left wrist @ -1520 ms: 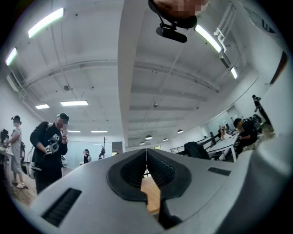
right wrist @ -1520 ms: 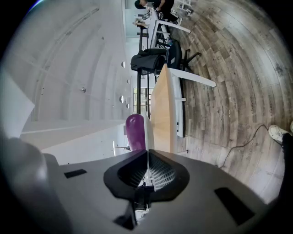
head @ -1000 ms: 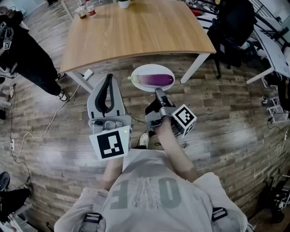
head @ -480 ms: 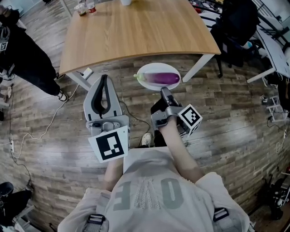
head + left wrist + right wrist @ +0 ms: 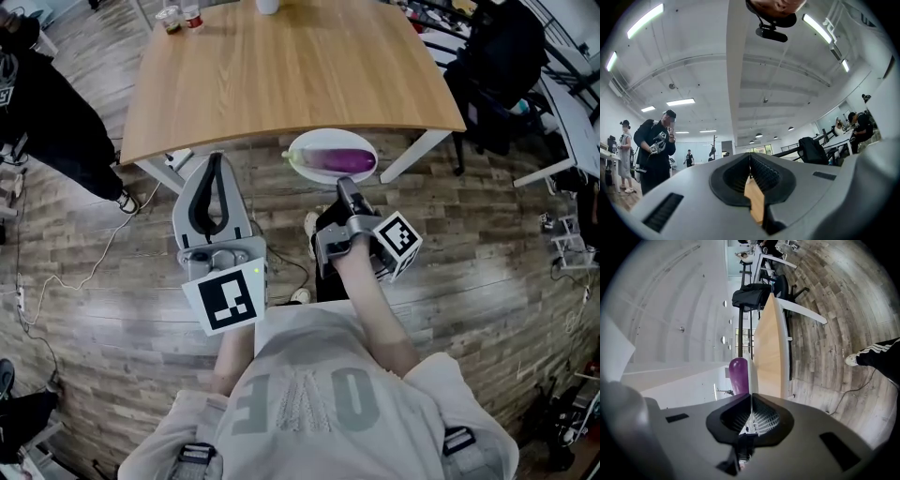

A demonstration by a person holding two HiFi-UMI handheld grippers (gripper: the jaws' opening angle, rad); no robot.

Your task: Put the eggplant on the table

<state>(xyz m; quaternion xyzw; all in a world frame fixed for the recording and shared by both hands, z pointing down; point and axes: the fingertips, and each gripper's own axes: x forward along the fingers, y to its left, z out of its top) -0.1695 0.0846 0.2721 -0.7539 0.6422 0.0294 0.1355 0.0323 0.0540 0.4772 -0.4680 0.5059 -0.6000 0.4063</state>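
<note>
A purple eggplant lies on a white plate held in the air just off the near edge of the wooden table. My right gripper is shut on the plate's near rim. In the right gripper view the plate shows edge-on between the pads, with the eggplant to its left and the table beyond. To the left, my left gripper stands shut and empty, below the table edge. In the left gripper view its jaws meet at the tips, and a strip of the table shows through them.
Two cups and a white cup stand at the table's far edge. A person in black stands at the left. A chair with a black jacket is at the right. White table legs and a cable are on the wood floor.
Both grippers have moved forward toward the table. The plate with the eggplant has gone with the right gripper and now sits at the table's near edge.
</note>
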